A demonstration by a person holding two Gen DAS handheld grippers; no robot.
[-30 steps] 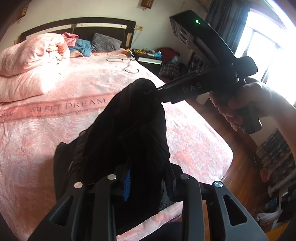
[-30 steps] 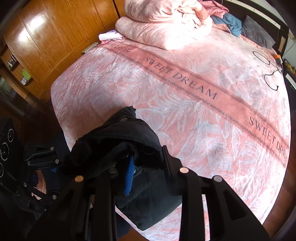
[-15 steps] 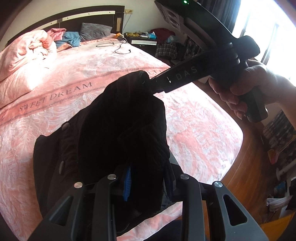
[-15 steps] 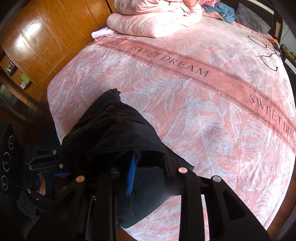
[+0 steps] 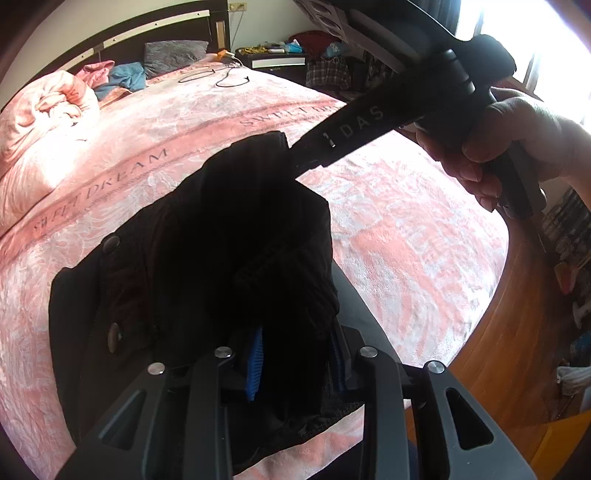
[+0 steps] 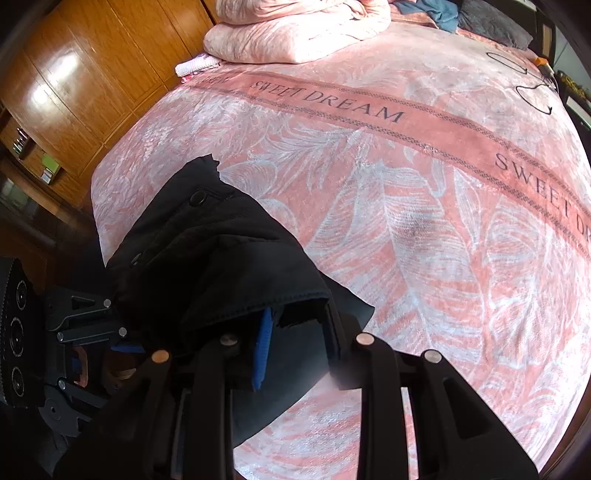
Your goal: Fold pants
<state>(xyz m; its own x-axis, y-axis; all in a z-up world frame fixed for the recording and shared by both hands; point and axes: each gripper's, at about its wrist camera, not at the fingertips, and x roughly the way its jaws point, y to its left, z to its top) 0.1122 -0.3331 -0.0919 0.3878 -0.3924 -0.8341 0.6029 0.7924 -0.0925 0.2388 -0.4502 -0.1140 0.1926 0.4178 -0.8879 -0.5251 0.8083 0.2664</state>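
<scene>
While the black pants (image 5: 229, 236) drape over the pink bed cover (image 5: 406, 236), both tongs, left (image 5: 295, 354) and right (image 6: 295, 332) (blue pads showing), pinch bunched cloth.

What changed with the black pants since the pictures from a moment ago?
Both grippers carried the black pants lower, so the pink blanket looks closer, and more dark cloth now spreads over the bed's near edge. Nothing was let go: the left gripper and the right gripper stay shut on the pants. The bunched quilt and the black cable lie where they were.
</scene>
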